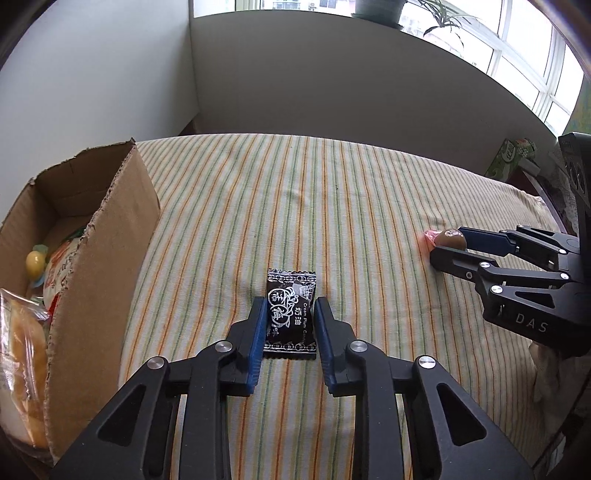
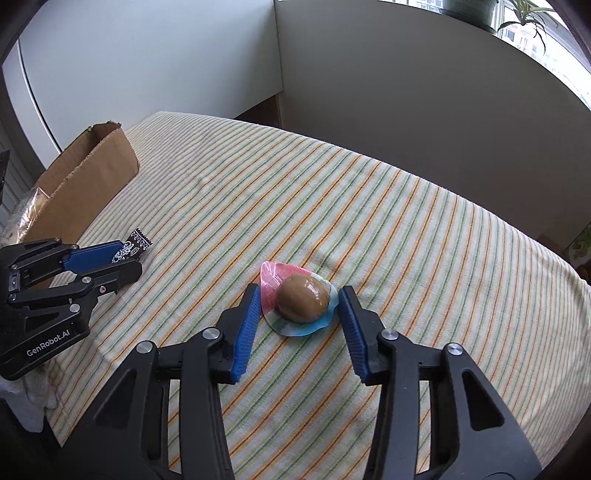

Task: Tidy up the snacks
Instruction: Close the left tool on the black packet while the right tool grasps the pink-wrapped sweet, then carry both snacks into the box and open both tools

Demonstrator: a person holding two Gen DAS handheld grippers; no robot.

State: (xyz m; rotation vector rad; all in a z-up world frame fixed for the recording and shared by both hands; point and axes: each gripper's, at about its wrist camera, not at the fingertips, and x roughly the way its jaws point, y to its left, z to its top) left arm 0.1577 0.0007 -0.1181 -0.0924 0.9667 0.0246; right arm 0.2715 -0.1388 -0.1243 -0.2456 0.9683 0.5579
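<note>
Striped cloth (image 1: 369,192): green, orange and cream stripes, spread over the whole work surface under everything listed here

Box (image 1: 107,236): brown cardboard, open top, torn rim, standing on the cloth at the left edge. It holds several packaged snacks, among them a clear bag (image 1: 22,354) with something yellow-orange inside and a small round yellow sweet (image 1: 35,260)

Black sachet (image 1: 291,314): small sealed candy packet, white print, lying flat on the cloth just right of the box and well apart from the egg

Left gripper (image 1: 290,314): black frame, blue pads, pointing steeply down at the cloth. The pads sit against both long edges of the black sachet, clenched on it; the sachet lies on the cloth, its far end sticking out beyond the fingertips

Egg (image 2: 303,300): brown, glossy, egg-shaped snack sealed in a clear wrapper with pink and blue edges, lying on the cloth toward the right side

Right gripper (image 2: 297,306): same make, angled down over the egg. The pads straddle the wrapper with a gap on each side, nothing gripped; the egg rests on the cloth between them

Plant (image 1: 436,14): potted, thin green leaves, on the sill above the white wall behind the table
</note>
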